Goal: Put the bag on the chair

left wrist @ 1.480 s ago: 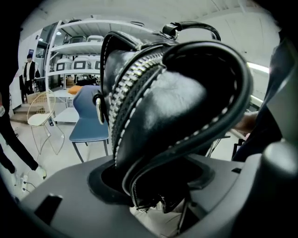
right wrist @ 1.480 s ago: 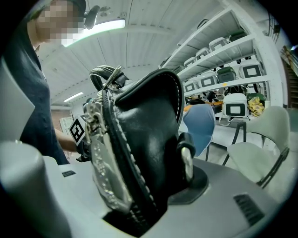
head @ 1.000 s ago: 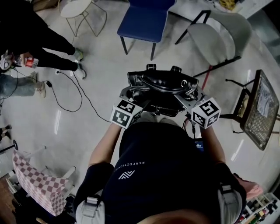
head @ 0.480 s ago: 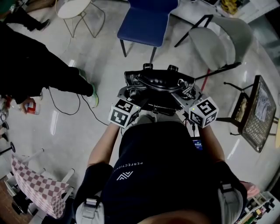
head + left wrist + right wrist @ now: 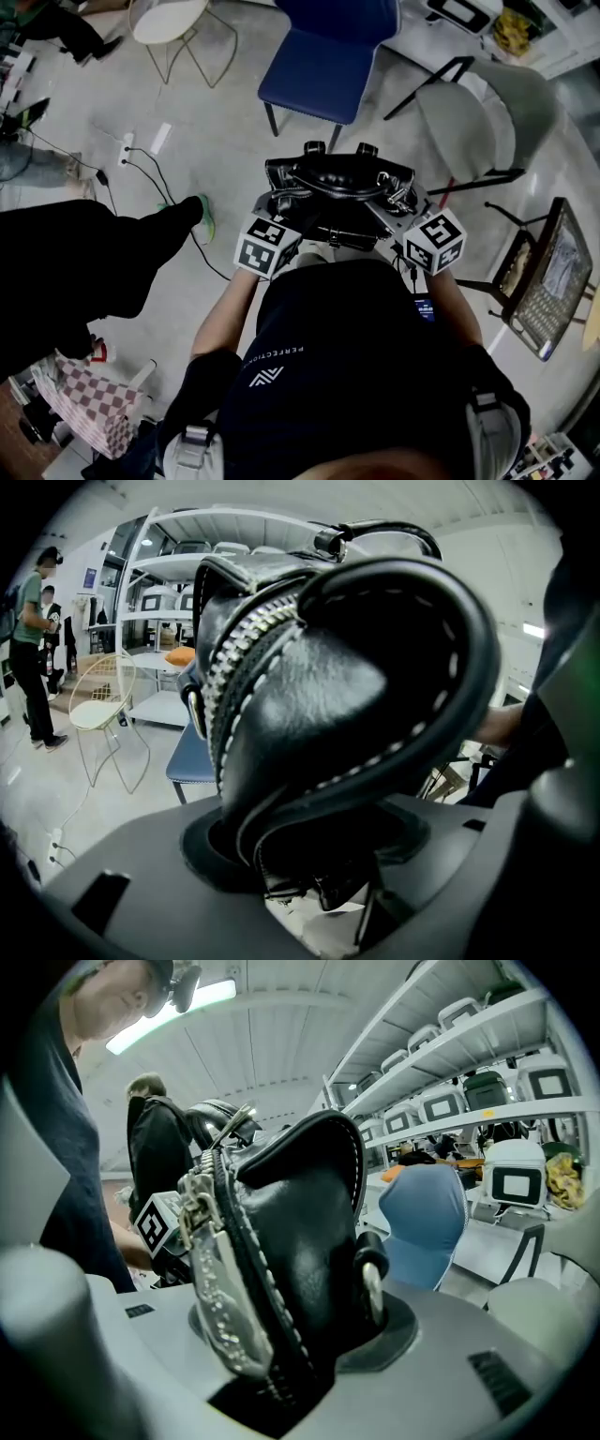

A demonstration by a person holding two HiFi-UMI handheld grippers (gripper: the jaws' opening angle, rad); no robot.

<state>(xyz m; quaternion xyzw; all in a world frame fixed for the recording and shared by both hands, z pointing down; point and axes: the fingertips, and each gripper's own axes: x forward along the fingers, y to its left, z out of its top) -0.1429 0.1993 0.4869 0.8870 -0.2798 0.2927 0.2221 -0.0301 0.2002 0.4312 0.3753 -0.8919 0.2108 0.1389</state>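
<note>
A black leather handbag (image 5: 339, 187) with stitched handles hangs in front of my body, held at both ends. My left gripper (image 5: 273, 203) is shut on its left end, and my right gripper (image 5: 401, 202) is shut on its right end. In the left gripper view the bag (image 5: 328, 667) fills the frame and its end sits pinched between the jaws of the left gripper (image 5: 309, 855). The right gripper (image 5: 286, 1354) clamps the zipped end of the bag (image 5: 291, 1241). The blue chair (image 5: 328, 66) stands just beyond the bag, its seat bare; it also shows as the blue chair (image 5: 192, 757) and the blue chair (image 5: 422, 1213).
A grey chair (image 5: 487, 103) stands right of the blue one, a wire chair with a white seat (image 5: 169, 19) at the top left, and a mesh chair (image 5: 553, 272) at the right. A person's dark leg (image 5: 94, 272) crosses the left side near floor cables (image 5: 141, 169).
The blue chair has drawn nearer in the head view as I carry the bag towards it. The bystander's dark leg has swung across the left. Both grips on the bag are unchanged.
</note>
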